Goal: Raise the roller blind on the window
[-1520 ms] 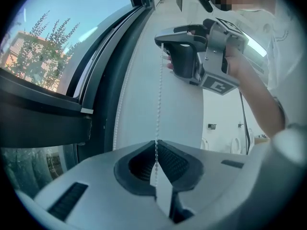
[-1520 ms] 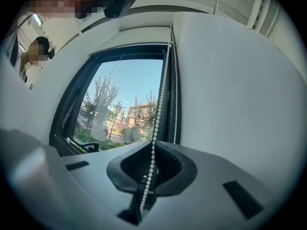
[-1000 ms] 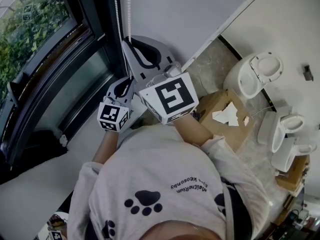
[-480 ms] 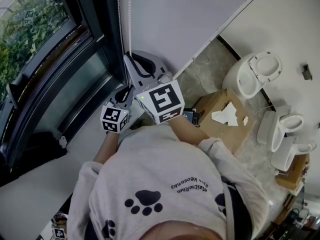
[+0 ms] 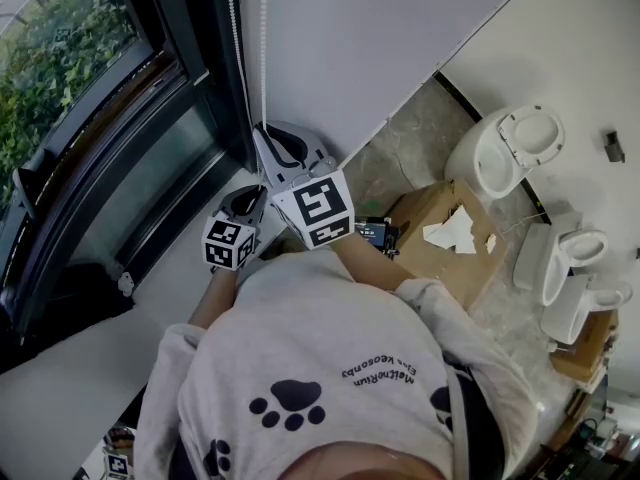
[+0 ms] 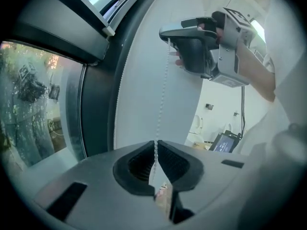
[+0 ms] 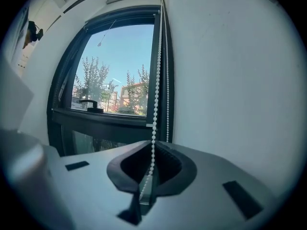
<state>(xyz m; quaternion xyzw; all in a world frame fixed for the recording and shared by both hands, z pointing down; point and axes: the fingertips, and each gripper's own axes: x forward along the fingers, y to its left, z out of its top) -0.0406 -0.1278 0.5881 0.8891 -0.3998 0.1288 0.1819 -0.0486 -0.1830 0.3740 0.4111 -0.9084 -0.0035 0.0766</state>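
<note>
A white bead chain (image 5: 263, 58) hangs beside the dark-framed window (image 5: 70, 58). My right gripper (image 5: 262, 131) is shut on one strand of it, the marker cube toward me. My left gripper (image 5: 254, 192) sits just below and is shut on the same strand. In the left gripper view the chain (image 6: 163, 95) runs taut from the right gripper (image 6: 169, 35) above down into the left gripper (image 6: 155, 145). In the right gripper view the chain (image 7: 156, 80) rises from the right gripper (image 7: 152, 146) along the window frame, with a second strand (image 7: 167, 80) beside it. The blind fabric is not seen.
A white wall (image 5: 390, 28) stands right of the chain. On the floor behind are an open cardboard box (image 5: 448, 230) and several white toilets (image 5: 512, 148). A pale sill (image 5: 70, 378) runs under the window. The window handle (image 7: 88, 102) shows in the right gripper view.
My right gripper has moved down along the window with the chain in it, closing on the left gripper. The left gripper has hardly moved.
</note>
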